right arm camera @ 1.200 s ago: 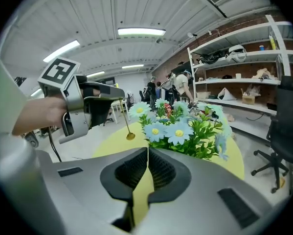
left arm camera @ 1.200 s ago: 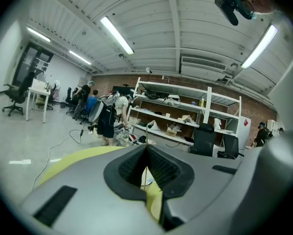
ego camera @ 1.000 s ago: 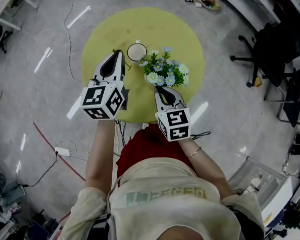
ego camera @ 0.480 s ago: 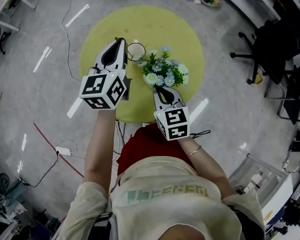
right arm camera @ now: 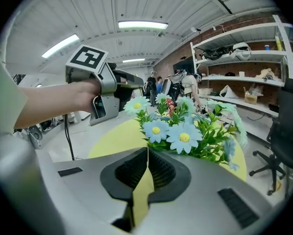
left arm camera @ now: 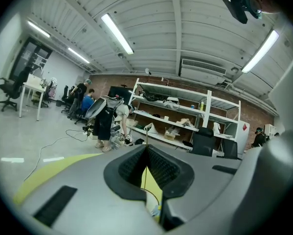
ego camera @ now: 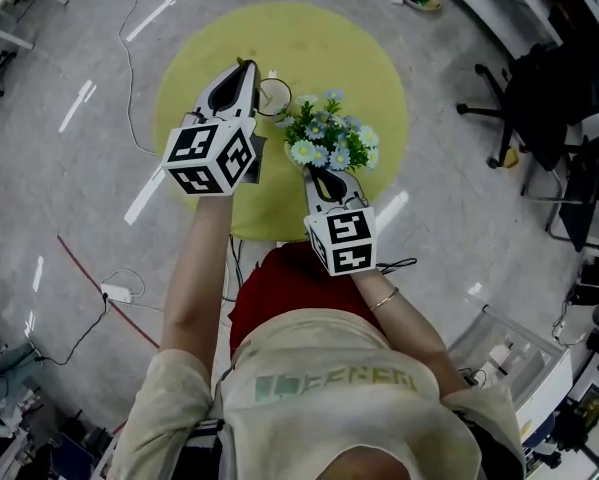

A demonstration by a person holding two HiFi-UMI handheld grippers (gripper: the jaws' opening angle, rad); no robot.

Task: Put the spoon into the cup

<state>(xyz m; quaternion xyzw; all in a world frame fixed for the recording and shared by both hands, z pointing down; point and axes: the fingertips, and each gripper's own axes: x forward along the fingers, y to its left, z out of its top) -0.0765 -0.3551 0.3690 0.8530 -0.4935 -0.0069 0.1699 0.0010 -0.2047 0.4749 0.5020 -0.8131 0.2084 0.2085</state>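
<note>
On the round yellow table (ego camera: 309,38) stands a small white cup (ego camera: 272,96), just left of a bunch of blue and white flowers (ego camera: 329,138). My left gripper (ego camera: 244,68) hovers close to the cup's left rim, shut on a thin spoon (left arm camera: 145,136). The spoon stands upright between the jaw tips (left arm camera: 146,148). The right gripper (ego camera: 324,175) rests low at the near side of the flowers (right arm camera: 180,131), shut with nothing in it (right arm camera: 146,151). From the right gripper view the left gripper (right arm camera: 100,89) and the hand holding it show at the left.
The flowers fill the table's middle right beside the cup. A cable (ego camera: 129,48) trails over the floor at the left. Office chairs (ego camera: 539,98) stand at the right, and shelving (left arm camera: 185,116) lines the far wall.
My left gripper has moved farther across the table with the spoon, from the cup's near left to level with its rim. The right gripper has stayed put.
</note>
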